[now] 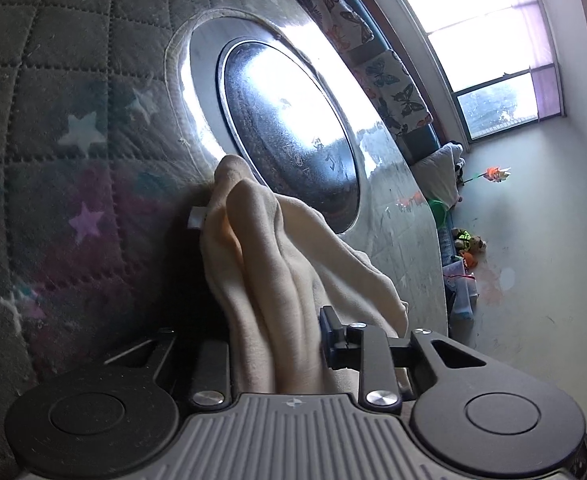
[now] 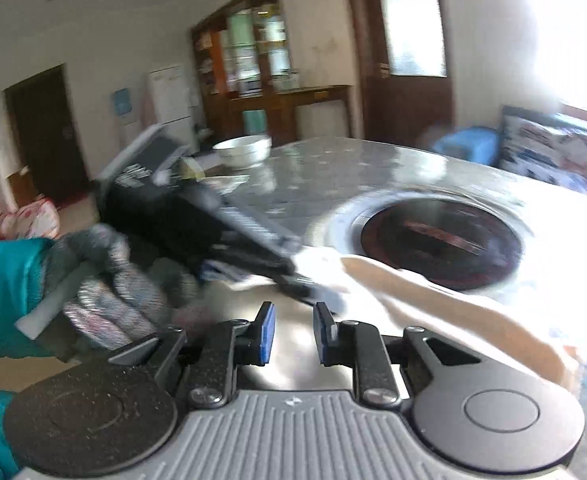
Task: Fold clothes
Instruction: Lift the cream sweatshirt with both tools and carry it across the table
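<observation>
A cream cloth [image 1: 277, 264] is bunched between the fingers of my left gripper [image 1: 281, 344], which is shut on it and holds it up over the table. In the right wrist view the same cloth [image 2: 433, 300] trails to the right, with the left gripper's black body [image 2: 197, 220] holding its end. My right gripper [image 2: 293, 334] is open and empty, just in front of that cloth, its blue pads [image 2: 268, 332] a small gap apart.
A round table [image 2: 325, 168] has a dark round insert [image 2: 441, 236] in a metal ring. A quilted star-pattern cover [image 1: 61, 128] lies on its left part. A white bowl [image 2: 243, 150] stands at the far side. A gloved hand [image 2: 109, 284] grips the left tool. A butterfly-print sofa [image 1: 377, 68] is beyond.
</observation>
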The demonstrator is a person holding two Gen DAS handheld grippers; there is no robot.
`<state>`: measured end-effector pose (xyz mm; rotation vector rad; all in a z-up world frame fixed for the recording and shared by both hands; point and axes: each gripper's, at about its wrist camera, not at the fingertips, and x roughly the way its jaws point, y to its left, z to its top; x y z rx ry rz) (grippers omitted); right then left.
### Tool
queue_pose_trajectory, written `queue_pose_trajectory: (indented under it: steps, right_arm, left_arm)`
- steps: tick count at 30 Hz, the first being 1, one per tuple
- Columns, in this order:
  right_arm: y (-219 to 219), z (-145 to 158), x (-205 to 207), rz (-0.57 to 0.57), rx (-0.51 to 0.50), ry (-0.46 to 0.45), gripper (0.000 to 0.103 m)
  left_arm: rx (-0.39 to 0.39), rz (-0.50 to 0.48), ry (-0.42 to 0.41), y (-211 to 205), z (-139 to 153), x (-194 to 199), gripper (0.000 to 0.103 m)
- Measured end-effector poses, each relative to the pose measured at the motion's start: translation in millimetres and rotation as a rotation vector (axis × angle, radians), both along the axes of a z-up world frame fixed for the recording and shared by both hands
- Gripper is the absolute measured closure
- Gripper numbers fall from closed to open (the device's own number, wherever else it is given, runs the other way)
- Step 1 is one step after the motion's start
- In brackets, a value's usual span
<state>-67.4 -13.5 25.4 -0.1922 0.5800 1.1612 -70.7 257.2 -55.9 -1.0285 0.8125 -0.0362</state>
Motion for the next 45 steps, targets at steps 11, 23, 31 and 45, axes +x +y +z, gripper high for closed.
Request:
queue_pose_trajectory:
  steps: [11, 23, 31, 45]
  right_arm:
    - [-85.1, -33.7, 86.6, -0.432, -0.039, 0.079, 0.076]
    - [-95.0, -68.3, 121.7, -0.479, 0.031, 0.216, 0.078]
    - [-104.5, -44.2, 112.2, -0.484, 0.086, 0.172, 0.095]
    - [-148.3, 10.8, 109.3, -0.581, 0.150, 0.031, 0.096]
  left_arm:
    - [0.091, -0.025, -0.003, -12.8, 8.3, 4.0, 0.073]
    - [0.150, -0.034, 0.005, -22.8, 13.3, 7.7, 0.073]
    - [0.236, -0.067, -0.023, -34.5, 31.8, 17.9, 0.084]
    - [0.347, -0.242, -0.145, -95.0, 77.1, 82.1, 0.086]
